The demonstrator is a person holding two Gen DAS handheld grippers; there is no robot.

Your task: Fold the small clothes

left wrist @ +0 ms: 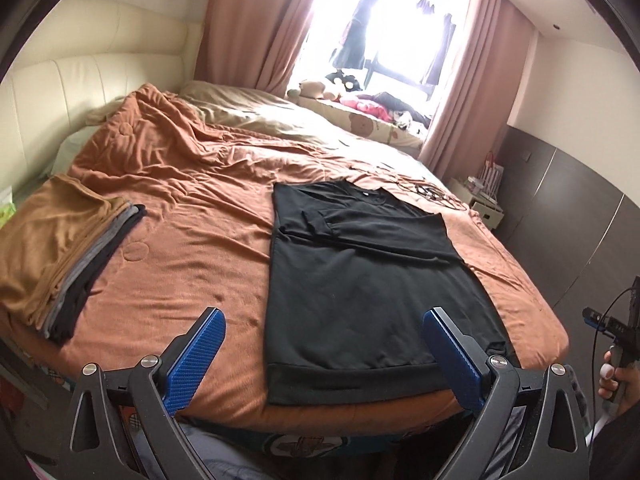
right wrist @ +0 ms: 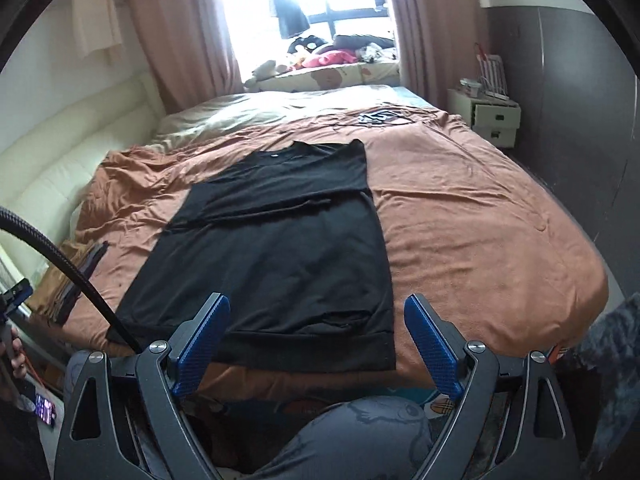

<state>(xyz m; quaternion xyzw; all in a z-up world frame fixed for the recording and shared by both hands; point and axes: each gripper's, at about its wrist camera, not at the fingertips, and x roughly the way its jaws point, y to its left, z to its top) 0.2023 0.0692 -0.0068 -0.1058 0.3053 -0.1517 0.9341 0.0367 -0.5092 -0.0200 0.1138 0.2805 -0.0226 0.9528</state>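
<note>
Both my grippers are held back at the foot of the bed (left wrist: 192,240), nothing in either one. My left gripper (left wrist: 324,354) is spread wide, blue pads (left wrist: 196,356) well apart, and the black sweater (left wrist: 360,280) lies just ahead of it, with the hem running between the two fingers and off toward the right one. The pads are not touching the cloth as far as I can tell.

My right gripper (right wrist: 316,344) is just as wide open, empty, and from here the sweater (right wrist: 280,248) sits straight ahead and slightly to the left, its hem (right wrist: 304,350) near the bed's edge right in front of the fingers. The sleeves are folded in across the chest, so it reads as a long dark rectangle on the orange blanket (right wrist: 460,220), collar at the far end.

Off to the left of my left gripper there's a pile of folded clothes (left wrist: 68,248), tan on top with grey and black edges showing beneath. Far ahead, beyond the sweater, a dark tangle of something (left wrist: 434,194) lies on the blanket; I can't make out what. Pink curtains (left wrist: 256,24) frame a bright window (left wrist: 392,12) at the back.
</note>
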